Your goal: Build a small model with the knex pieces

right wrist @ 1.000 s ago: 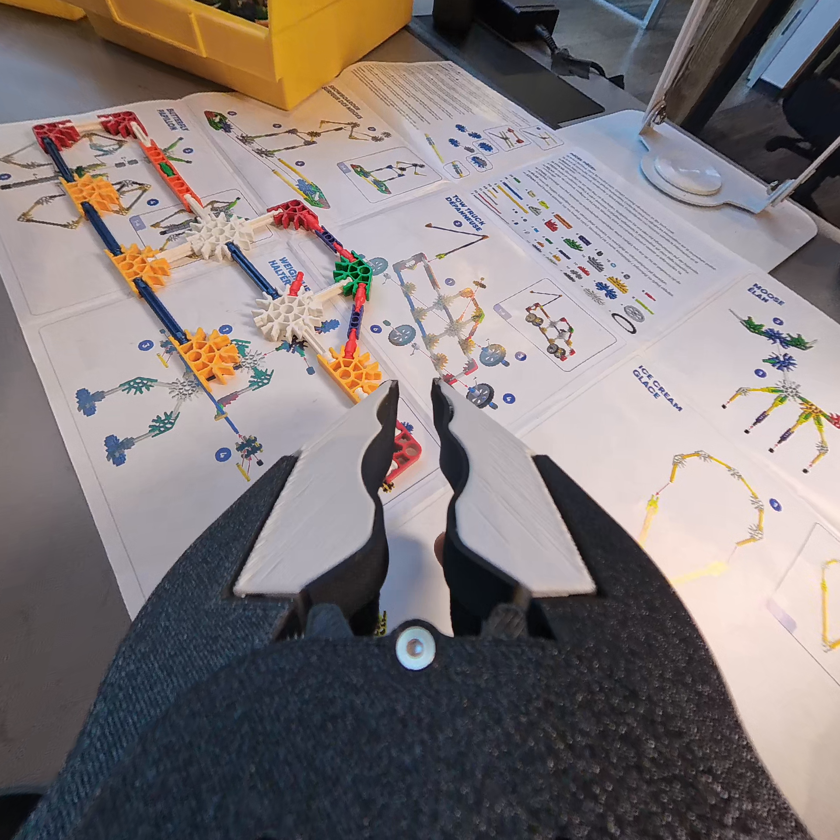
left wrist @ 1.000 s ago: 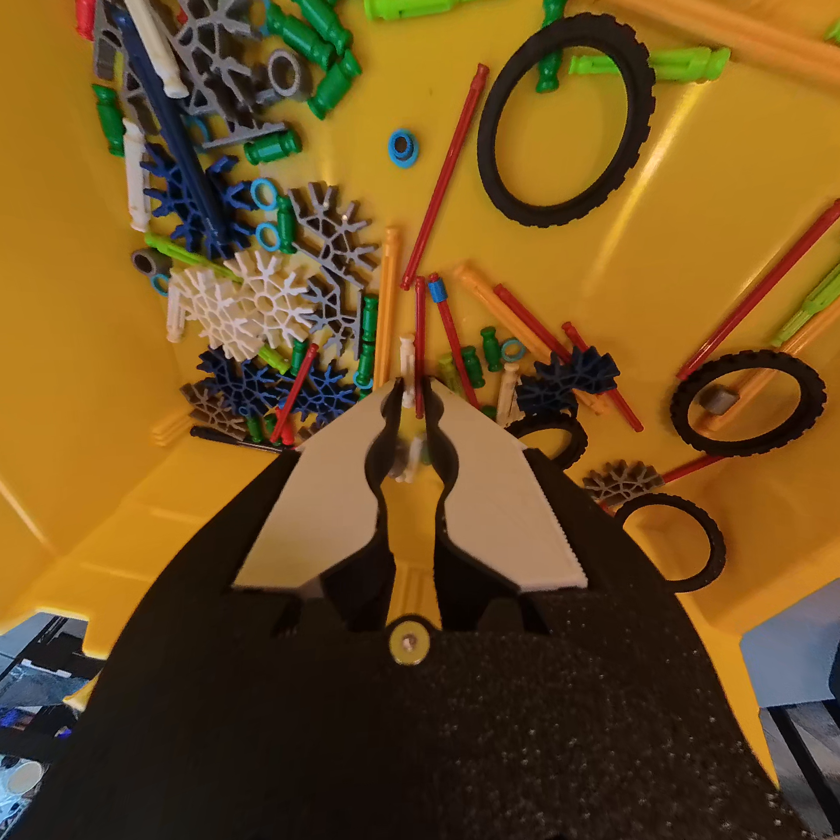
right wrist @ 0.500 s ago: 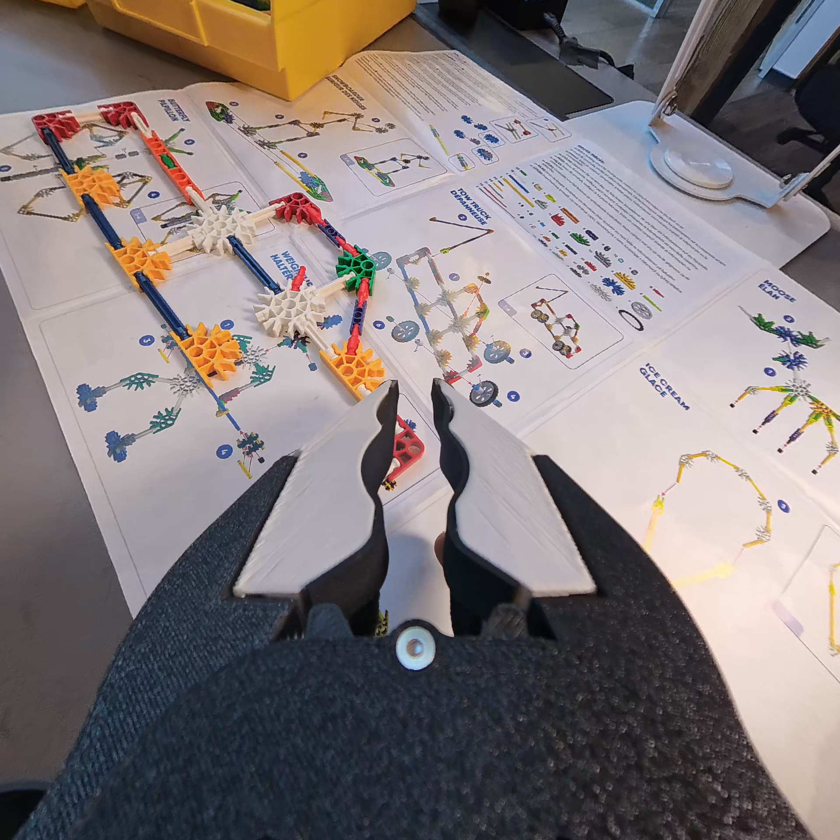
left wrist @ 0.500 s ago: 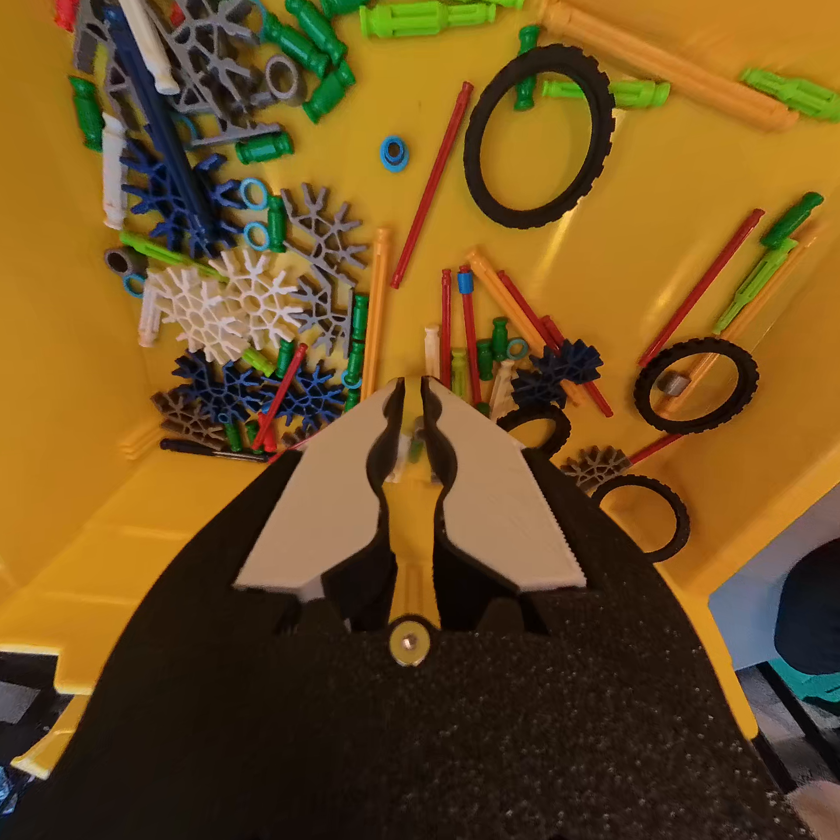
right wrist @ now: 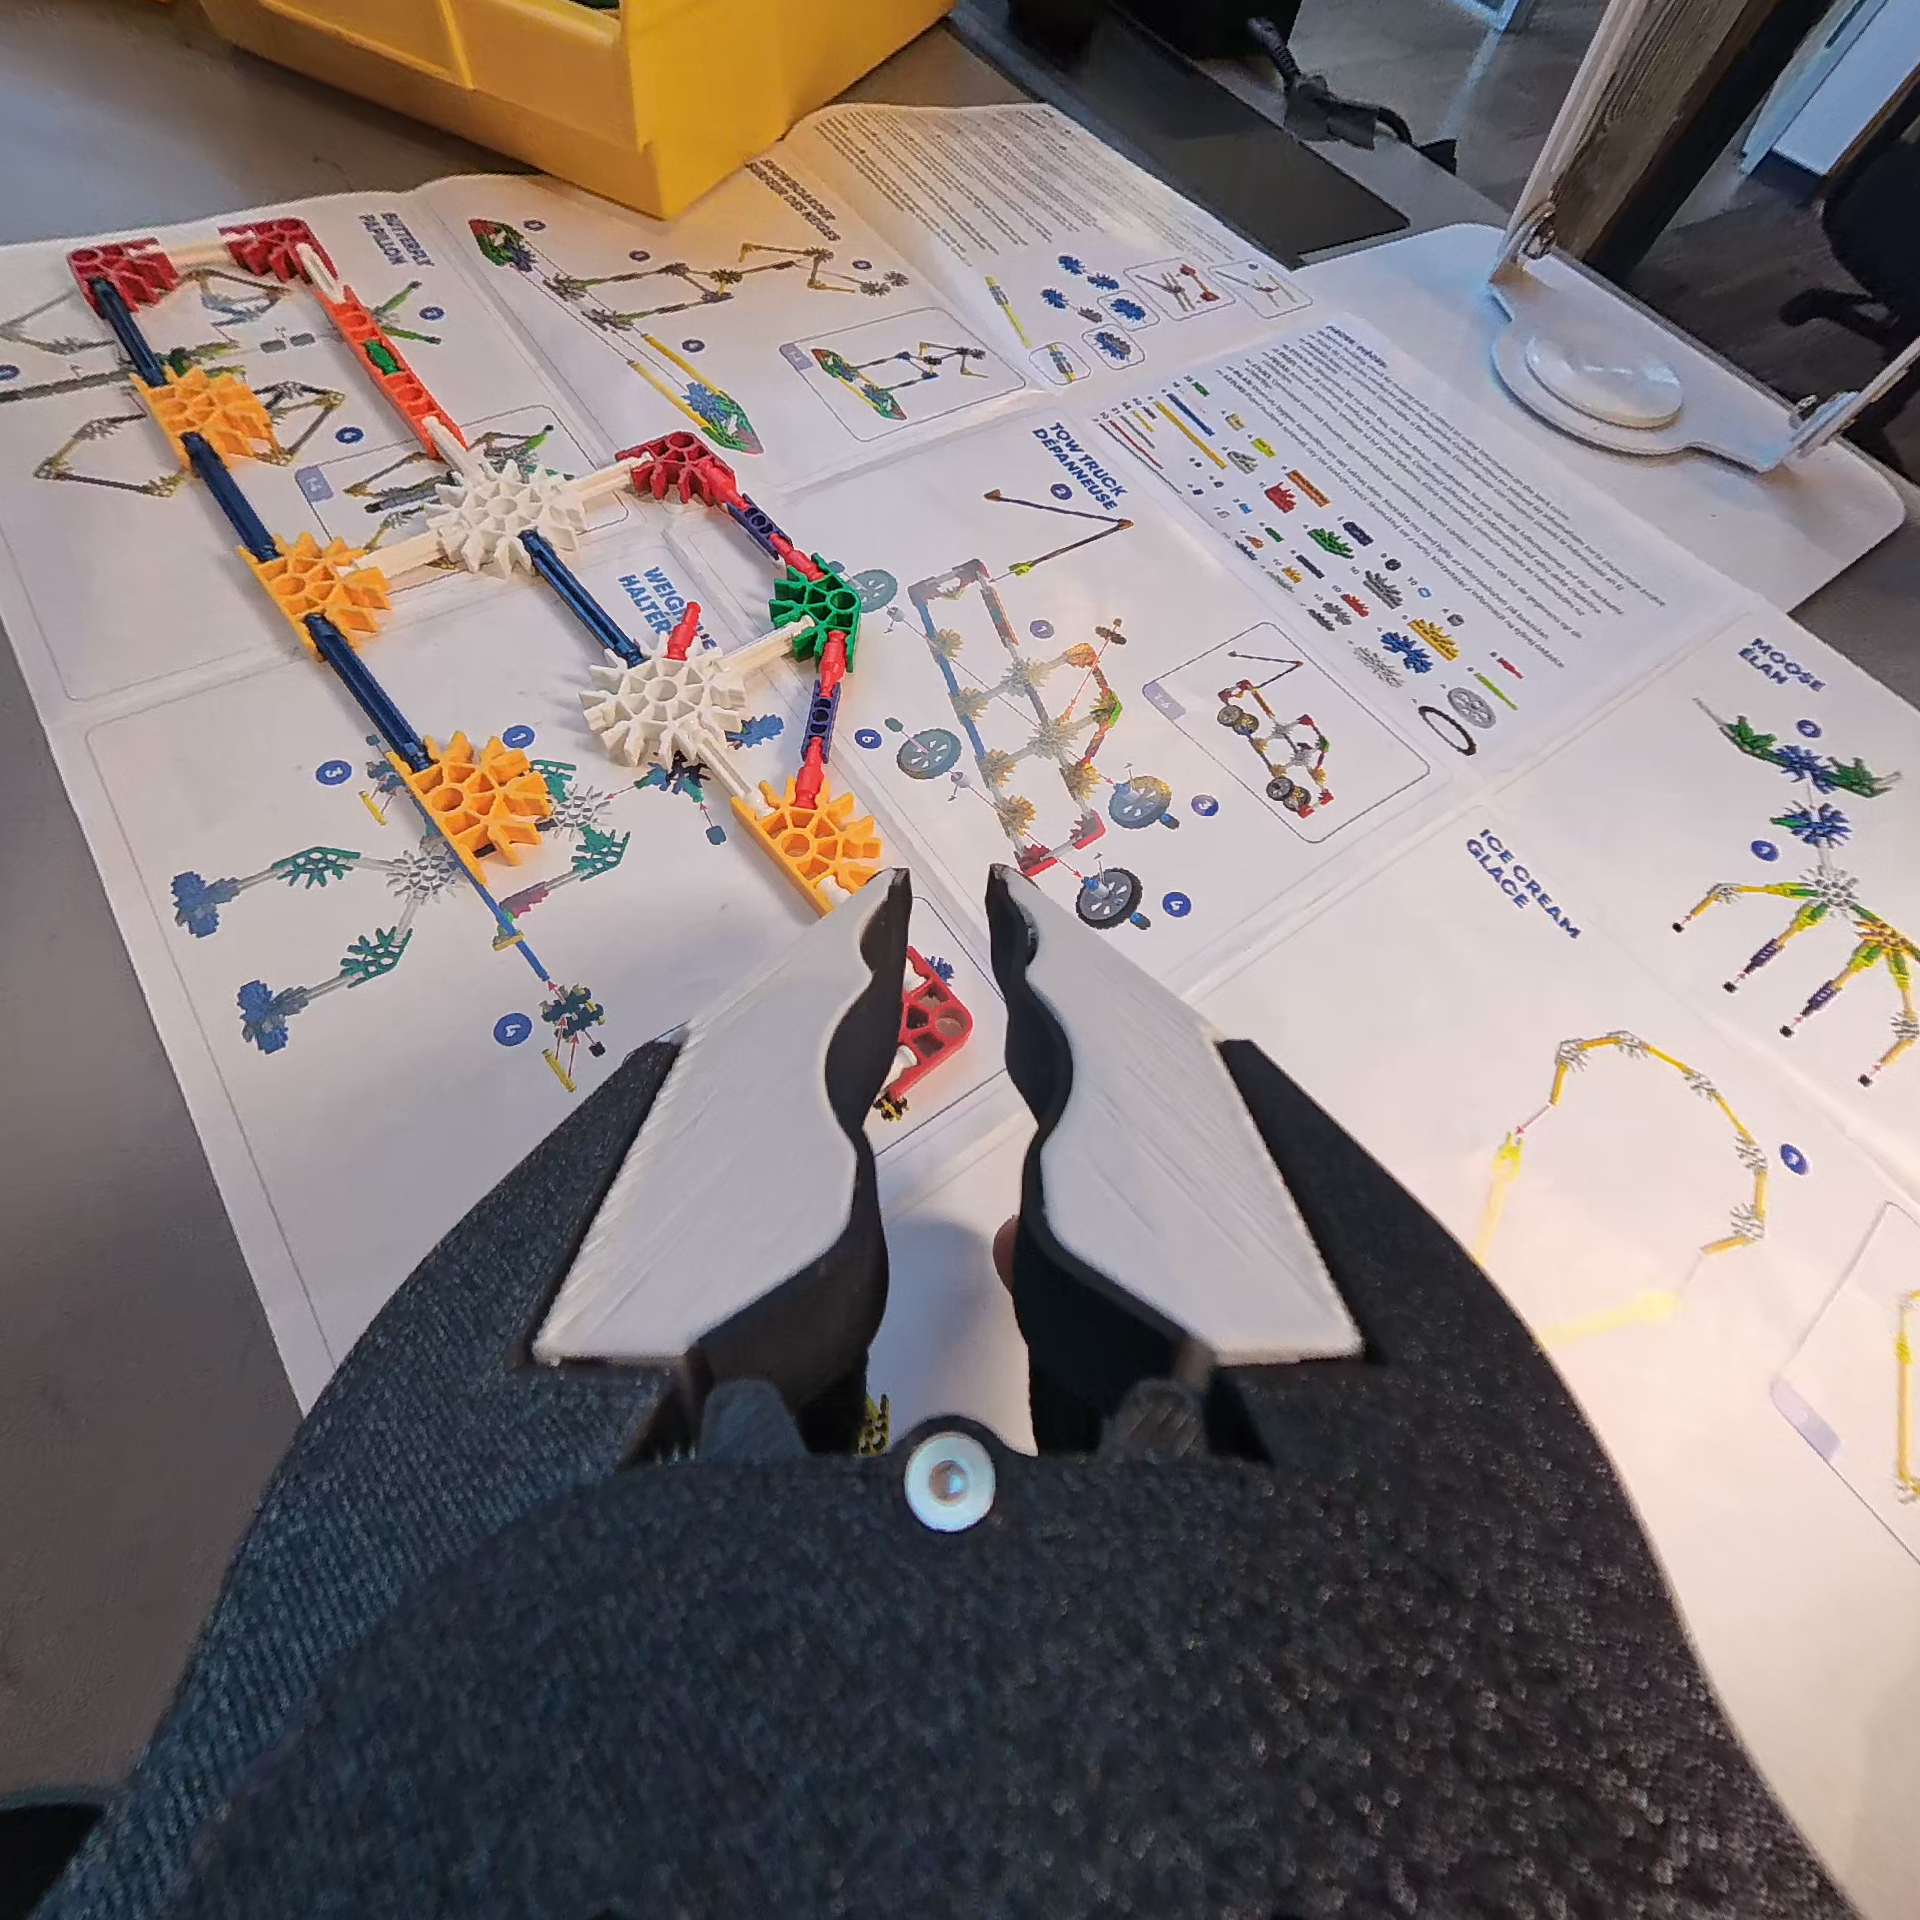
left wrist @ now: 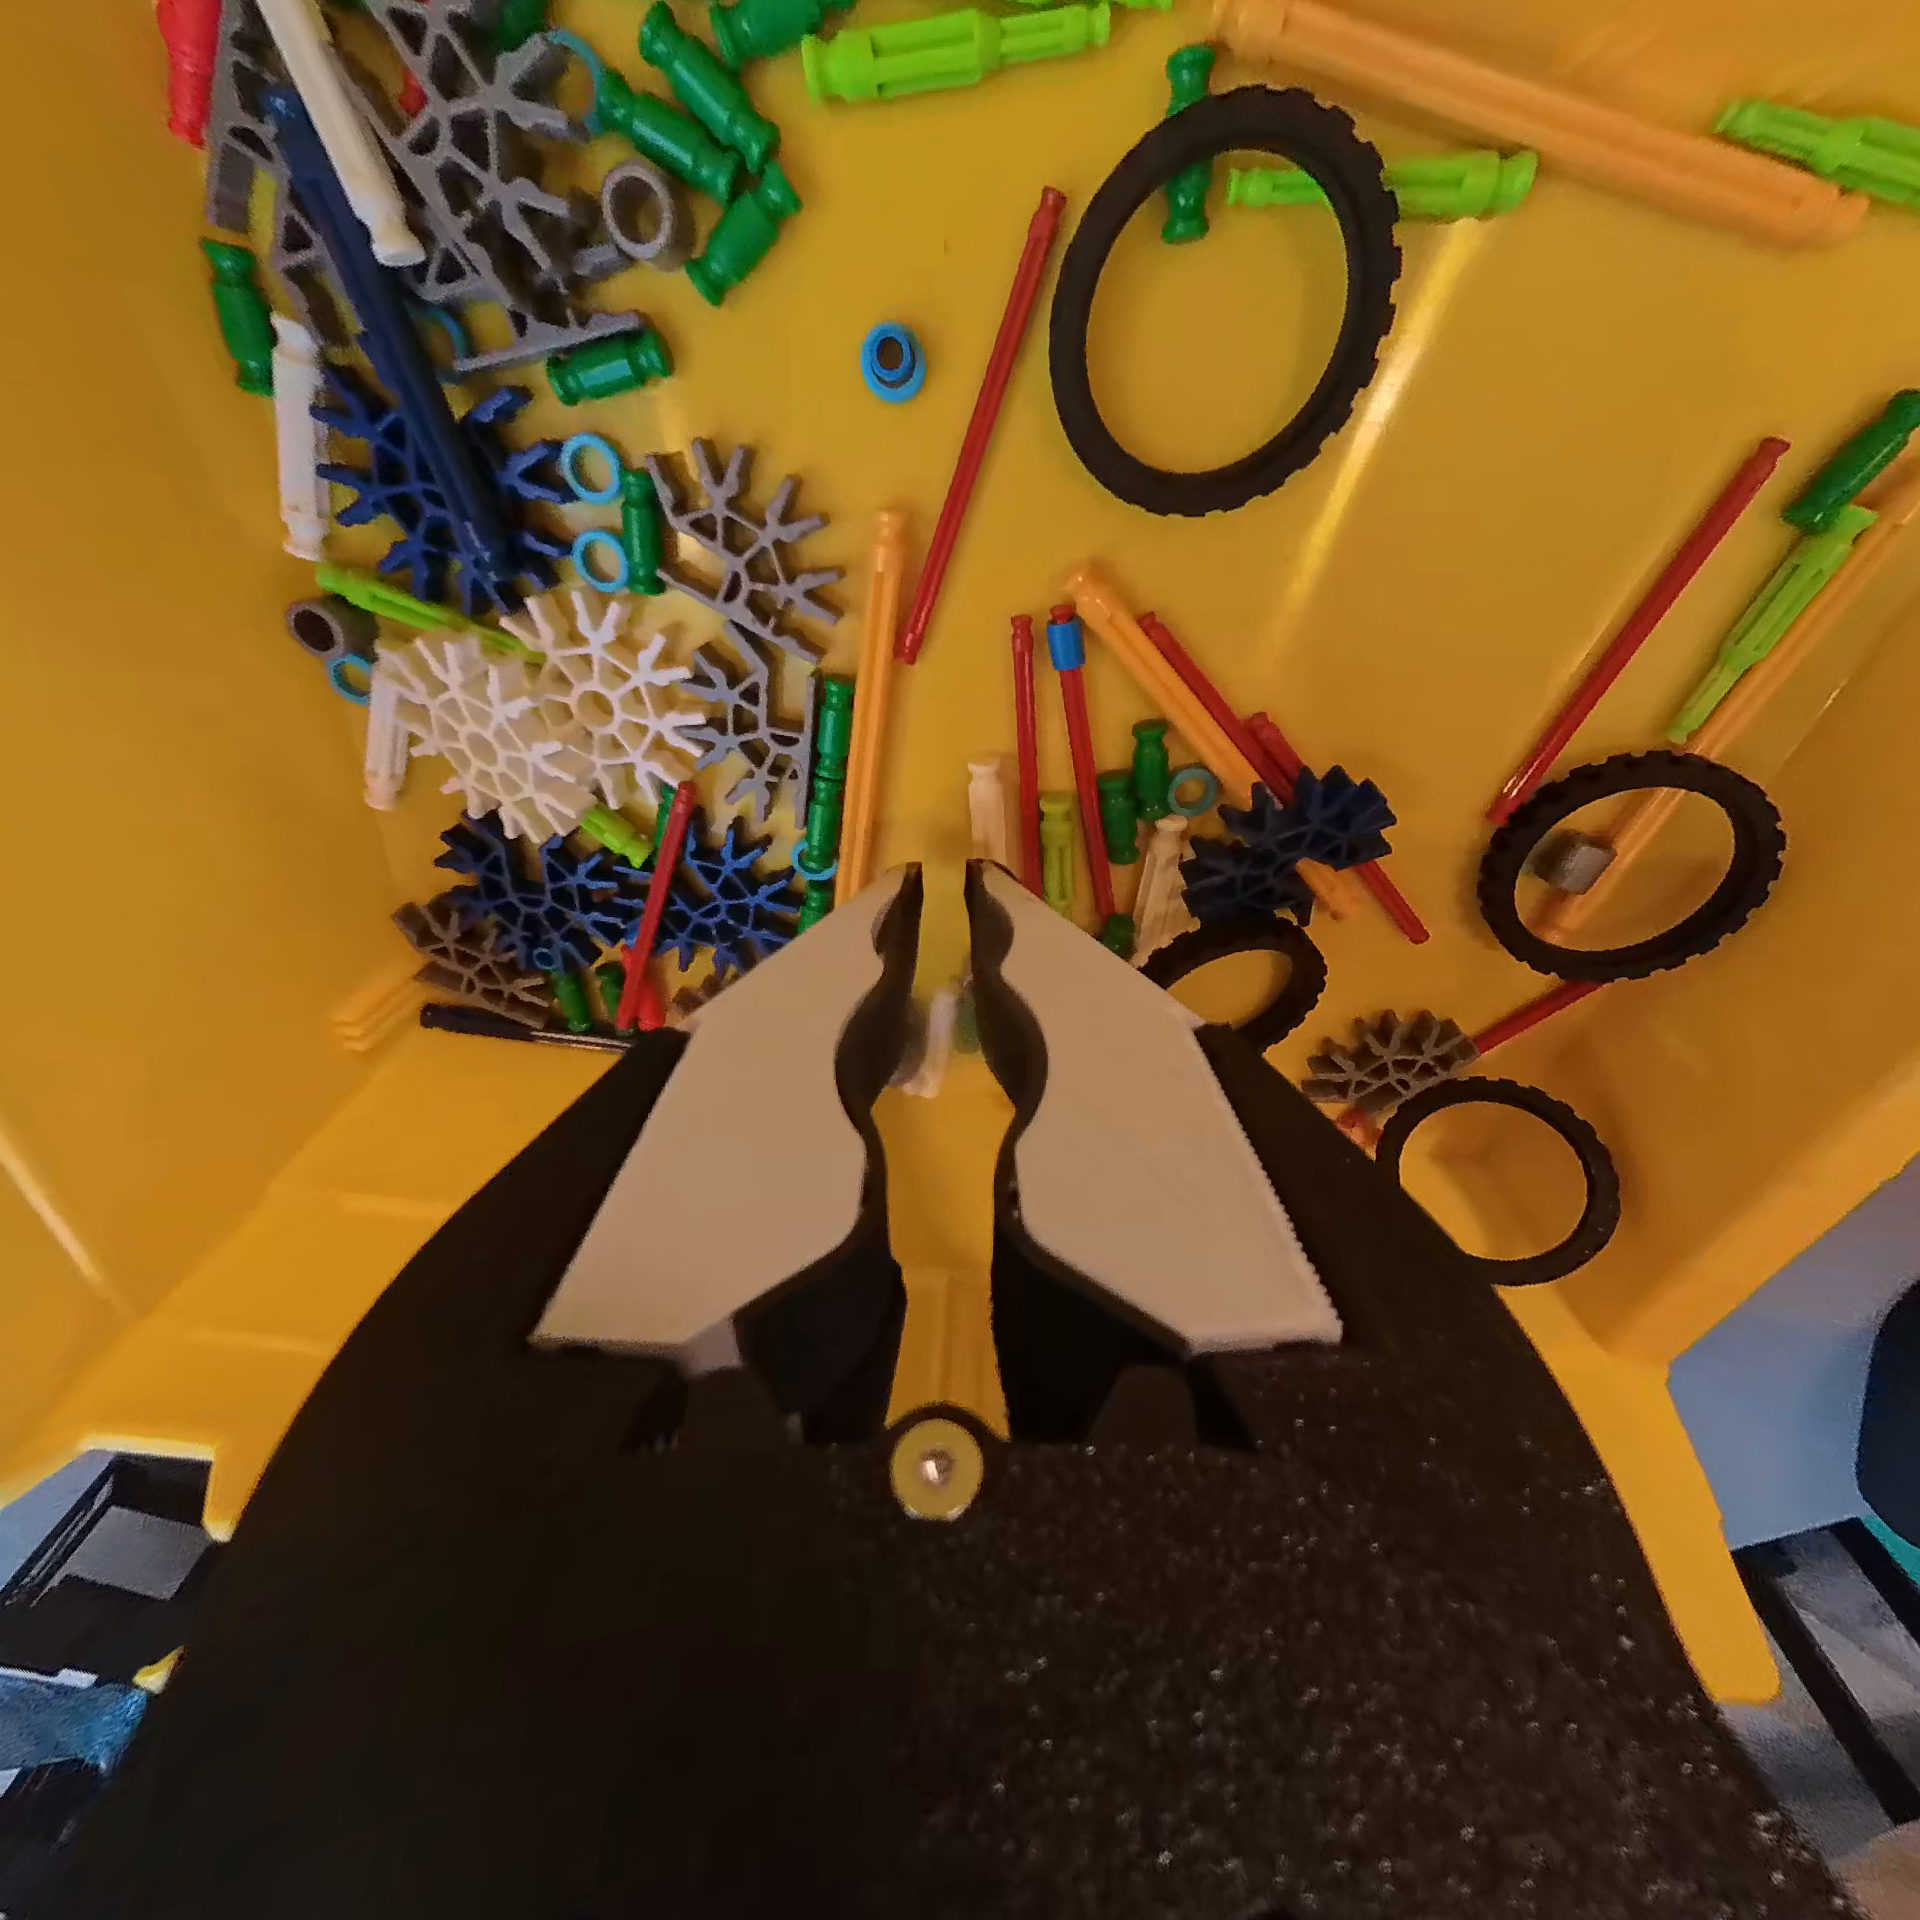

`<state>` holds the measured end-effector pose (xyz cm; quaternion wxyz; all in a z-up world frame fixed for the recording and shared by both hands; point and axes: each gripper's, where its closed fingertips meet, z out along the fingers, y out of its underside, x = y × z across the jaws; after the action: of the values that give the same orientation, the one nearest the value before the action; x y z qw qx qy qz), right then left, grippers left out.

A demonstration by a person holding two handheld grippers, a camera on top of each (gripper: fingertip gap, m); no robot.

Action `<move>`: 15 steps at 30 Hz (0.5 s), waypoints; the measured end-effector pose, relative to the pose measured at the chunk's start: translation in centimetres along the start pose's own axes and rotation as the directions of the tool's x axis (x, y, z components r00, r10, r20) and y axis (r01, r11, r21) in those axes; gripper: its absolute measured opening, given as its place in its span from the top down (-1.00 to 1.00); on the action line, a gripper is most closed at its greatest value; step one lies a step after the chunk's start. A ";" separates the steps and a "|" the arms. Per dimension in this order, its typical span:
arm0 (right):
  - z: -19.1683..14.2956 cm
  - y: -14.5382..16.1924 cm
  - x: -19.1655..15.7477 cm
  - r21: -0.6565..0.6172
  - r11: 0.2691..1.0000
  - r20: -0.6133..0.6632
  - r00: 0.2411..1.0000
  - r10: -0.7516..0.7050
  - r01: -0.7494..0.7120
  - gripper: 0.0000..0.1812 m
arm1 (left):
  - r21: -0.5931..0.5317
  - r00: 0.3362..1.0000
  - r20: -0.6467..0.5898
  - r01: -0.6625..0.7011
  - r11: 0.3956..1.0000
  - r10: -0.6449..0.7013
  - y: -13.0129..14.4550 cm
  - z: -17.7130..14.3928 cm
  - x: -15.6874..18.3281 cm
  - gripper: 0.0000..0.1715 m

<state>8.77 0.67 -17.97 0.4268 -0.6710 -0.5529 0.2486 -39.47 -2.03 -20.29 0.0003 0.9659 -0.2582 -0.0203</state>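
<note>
Left wrist view: left gripper [left wrist: 942, 883] is inside a yellow bin [left wrist: 156, 935], tips almost together, only a narrow slit between them. Nothing pinched at the tips; a short white rod [left wrist: 938, 1039] shows in the gap farther back, but I cannot tell whether the jaws grip it or it lies on the bin floor. Just beyond the tips: another white rod [left wrist: 987, 800], two red rods [left wrist: 1081, 769], an orange rod [left wrist: 868, 717]. White snowflake connectors [left wrist: 551, 717] and blue ones [left wrist: 623, 894] lie left, black tyre rings [left wrist: 1221, 301] up and right.

Right wrist view: right gripper [right wrist: 948, 883] is over an instruction sheet [right wrist: 1299, 987] (paper spread on a grey table [right wrist: 104, 1143]), slightly parted, holding nothing. A red corner connector [right wrist: 935, 1023] shows in the gap, the near end of a flat rod-and-connector frame [right wrist: 468, 582]. Yellow bin [right wrist: 582, 73] far back.
</note>
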 end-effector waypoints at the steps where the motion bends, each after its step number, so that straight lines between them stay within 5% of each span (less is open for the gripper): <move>1: 0.0 0.0 0.0 0.000 1.000 0.000 1.000 0.000 0.000 0.85 | -0.004 1.000 -0.002 -0.005 1.000 0.005 0.1 0.1 0.1 0.92; 15: 0.0 0.0 0.0 0.003 1.000 -0.001 1.000 0.002 -0.002 0.85 | -0.014 1.000 -0.001 -0.018 1.000 0.018 0.1 0.6 0.5 0.95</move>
<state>8.80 0.66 -17.94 0.4278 -0.6710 -0.5518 0.2496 -39.13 -2.32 -20.96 0.0073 0.9634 -0.2670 -0.0216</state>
